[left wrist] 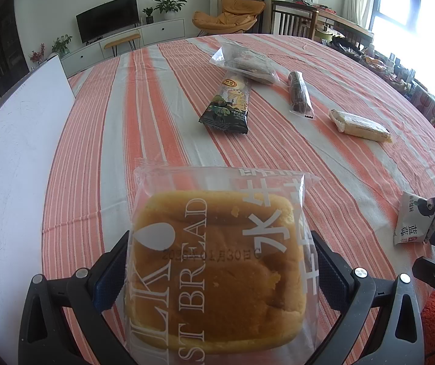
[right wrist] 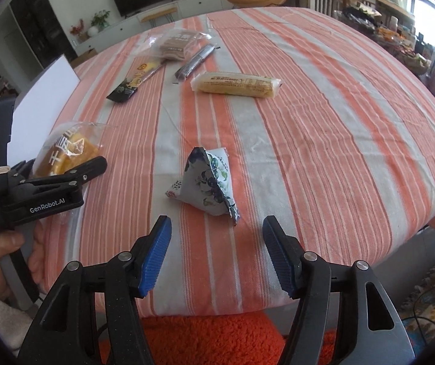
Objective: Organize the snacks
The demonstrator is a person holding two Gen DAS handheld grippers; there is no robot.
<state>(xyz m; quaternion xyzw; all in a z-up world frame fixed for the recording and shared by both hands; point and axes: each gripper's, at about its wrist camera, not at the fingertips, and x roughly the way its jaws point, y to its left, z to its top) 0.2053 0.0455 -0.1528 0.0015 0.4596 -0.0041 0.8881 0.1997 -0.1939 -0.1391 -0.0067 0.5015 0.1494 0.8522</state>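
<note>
My left gripper [left wrist: 217, 261] is shut on a clear-wrapped milk toast bread [left wrist: 214, 261] and holds it above the striped cloth; from the right wrist view the left gripper [right wrist: 74, 173] and the bread [right wrist: 65, 152] show at the left. My right gripper [right wrist: 216, 243] is open and empty near the table's front edge, just short of a small blue-and-white triangular snack packet [right wrist: 208, 182], which also shows in the left wrist view [left wrist: 415, 222]. Farther off lie a dark long snack pack [left wrist: 228, 103], a clear bag of biscuits [left wrist: 248, 64], a dark roll [left wrist: 299, 91] and a yellow cake bar [left wrist: 359, 124].
The table carries an orange-and-grey striped cloth [right wrist: 324, 121]. A white board [left wrist: 13, 140] lies on the left side of the table. An orange fuzzy surface [right wrist: 217, 337] sits below the front edge. Chairs and cluttered shelves stand beyond the far and right edges.
</note>
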